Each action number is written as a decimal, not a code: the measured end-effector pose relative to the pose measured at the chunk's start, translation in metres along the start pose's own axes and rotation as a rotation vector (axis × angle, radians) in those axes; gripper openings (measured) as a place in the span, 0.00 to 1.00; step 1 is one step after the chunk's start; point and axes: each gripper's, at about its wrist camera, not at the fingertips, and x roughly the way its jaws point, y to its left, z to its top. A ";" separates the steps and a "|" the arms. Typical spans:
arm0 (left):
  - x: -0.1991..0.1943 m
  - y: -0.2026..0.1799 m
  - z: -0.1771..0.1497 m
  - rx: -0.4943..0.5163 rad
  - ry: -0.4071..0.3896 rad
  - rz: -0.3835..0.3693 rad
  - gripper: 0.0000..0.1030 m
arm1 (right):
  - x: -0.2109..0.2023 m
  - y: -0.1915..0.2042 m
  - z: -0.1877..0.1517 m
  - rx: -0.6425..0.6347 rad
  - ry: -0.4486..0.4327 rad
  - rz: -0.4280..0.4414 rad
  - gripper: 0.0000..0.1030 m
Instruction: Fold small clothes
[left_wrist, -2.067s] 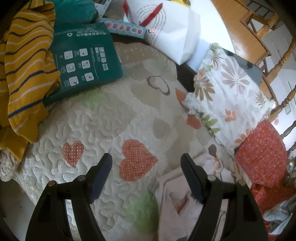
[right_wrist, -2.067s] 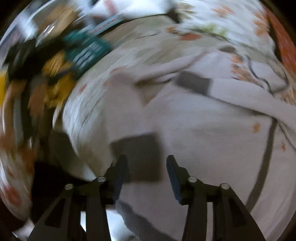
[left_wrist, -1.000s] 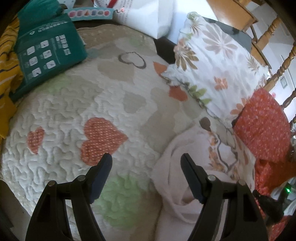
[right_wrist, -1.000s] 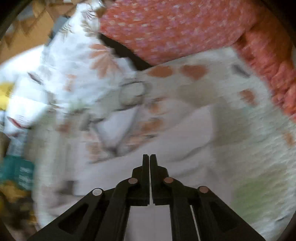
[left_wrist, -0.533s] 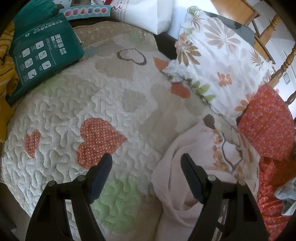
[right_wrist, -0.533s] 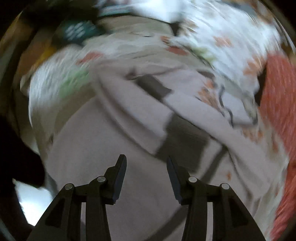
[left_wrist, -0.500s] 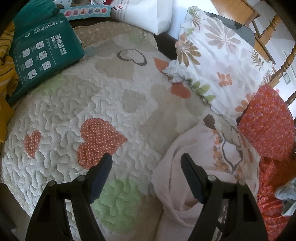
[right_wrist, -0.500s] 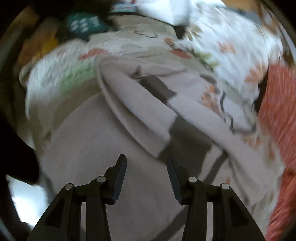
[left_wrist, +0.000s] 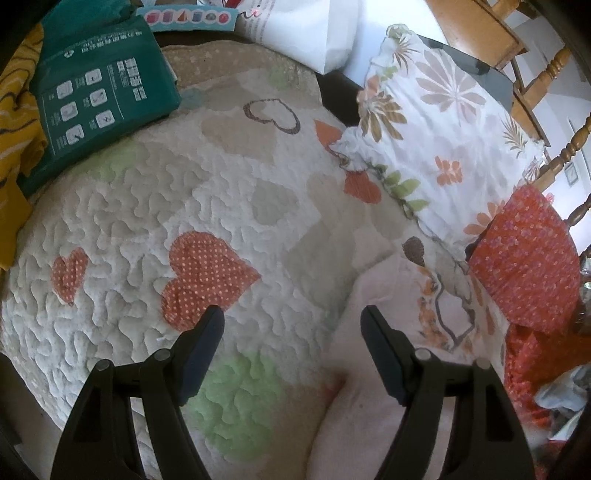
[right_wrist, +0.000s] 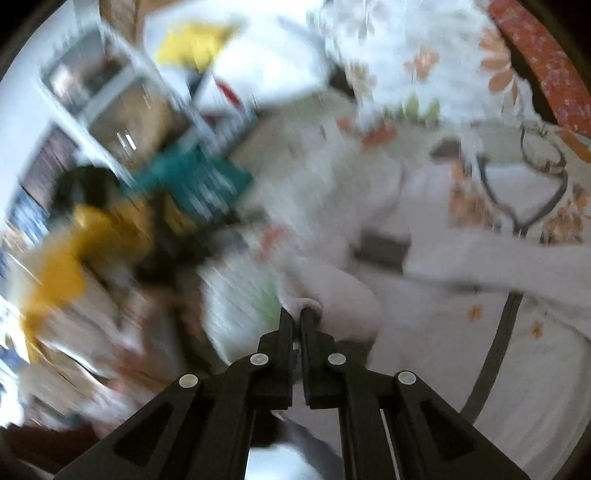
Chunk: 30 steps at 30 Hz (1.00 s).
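right gripper is pinching an edge of the pink garment to lift it for folding, left gripper is waiting wide open, empty, over the quilt.

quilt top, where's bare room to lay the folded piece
The free patch is the middle of the quilt, around the dotted heart, between the green pack and the pale garment. It is crowded toward the floral pillow and red cloth.

Puckered quilted cloth bedspread, soft matt pink garment, turned wooden chair.
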 end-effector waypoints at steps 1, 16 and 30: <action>0.001 -0.001 -0.001 0.001 0.007 -0.006 0.73 | -0.017 -0.009 0.008 0.042 -0.038 0.006 0.04; 0.019 -0.017 -0.001 -0.011 0.049 -0.020 0.75 | 0.016 -0.090 0.028 0.034 0.035 -0.551 0.45; 0.031 -0.023 0.008 0.005 0.067 -0.011 0.75 | 0.236 -0.119 0.111 0.115 0.197 -0.368 0.36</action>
